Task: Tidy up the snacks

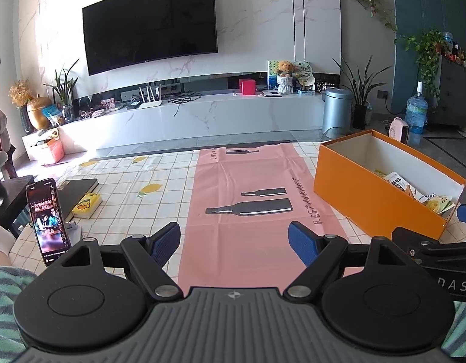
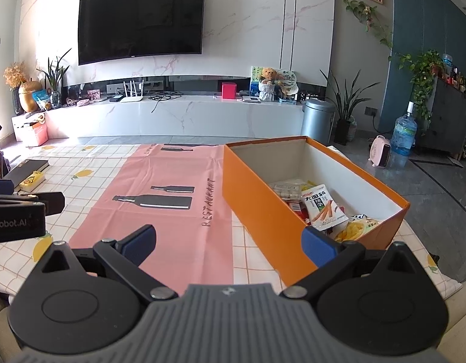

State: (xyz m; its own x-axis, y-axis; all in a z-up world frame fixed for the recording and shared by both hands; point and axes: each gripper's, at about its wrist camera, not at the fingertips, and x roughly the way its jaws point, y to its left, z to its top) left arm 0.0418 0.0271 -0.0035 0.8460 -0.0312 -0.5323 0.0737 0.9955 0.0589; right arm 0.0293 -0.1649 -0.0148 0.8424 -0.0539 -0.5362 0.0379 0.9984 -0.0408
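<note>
Matt cardboard box [image 2: 263, 211]; creased cloth [image 1: 248, 181]

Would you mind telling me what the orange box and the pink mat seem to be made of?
The orange box looks like matte paperboard: stiff flat walls, white inside, crisp folded edges. The pink mat seems thin cloth or plastic sheet, since fold creases show; which one is unclear.

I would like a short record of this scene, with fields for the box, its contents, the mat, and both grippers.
box: orange box, open, no lid on it, standing on the table beside the pink mat
contents: snack packets lying inside, at the near end
mat: pink mat, flat, nothing resting on it
left gripper: open, holding nothing, over the mat
right gripper: open, holding nothing, near the box
</note>
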